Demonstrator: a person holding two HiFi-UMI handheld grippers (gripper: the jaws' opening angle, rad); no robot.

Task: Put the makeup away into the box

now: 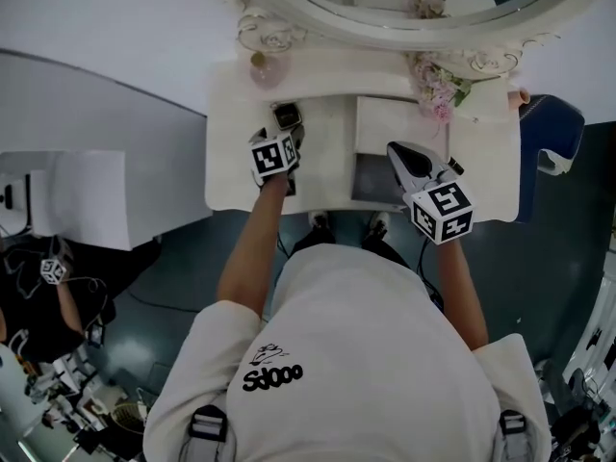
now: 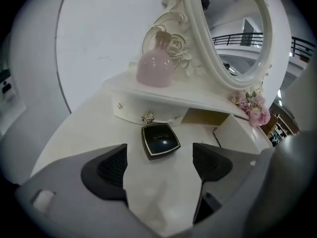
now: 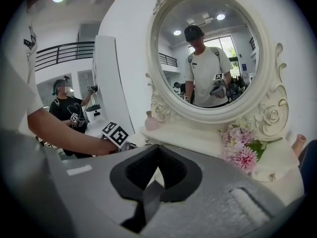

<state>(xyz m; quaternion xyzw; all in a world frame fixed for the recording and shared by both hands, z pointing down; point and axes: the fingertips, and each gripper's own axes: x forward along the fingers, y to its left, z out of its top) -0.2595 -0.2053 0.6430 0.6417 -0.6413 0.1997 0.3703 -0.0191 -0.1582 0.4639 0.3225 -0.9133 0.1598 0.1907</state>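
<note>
to the left of the dressing table point(image 1: 231, 162) a white wall runs off at an angle and the dark floor lies open. another person point(image 1: 43, 296) stands well apart there. the table's left and near edges are bare, with free tabletop around the left gripper point(image 2: 158, 165).

the left forearm reaches straight out from the shoulder and the tool tips down over the near-left part of the top. its jaws stand wide apart with nothing between the pads. the black compact point(image 2: 160, 140) lies flat on the tabletop just beyond them, apart from both pads and near the little drawer front under the shelf. on that shelf, further off, a pink bottle point(image 2: 155, 66) stands upright against the frame of the oval mirror point(image 2: 233, 33).

right of the compact the box point(image 1: 371, 176) sits open at the table's near edge. the right gripper point(image 3: 156, 175) hangs over it, its forearm stretched forward and the tool aimed shallowly towards the mirror. its jaws are pressed together and hold nothing.

pink flowers point(image 3: 240, 150) crowd the far right of the shelf. a blue chair point(image 1: 553, 128) stands close beside the table's right edge.
</note>
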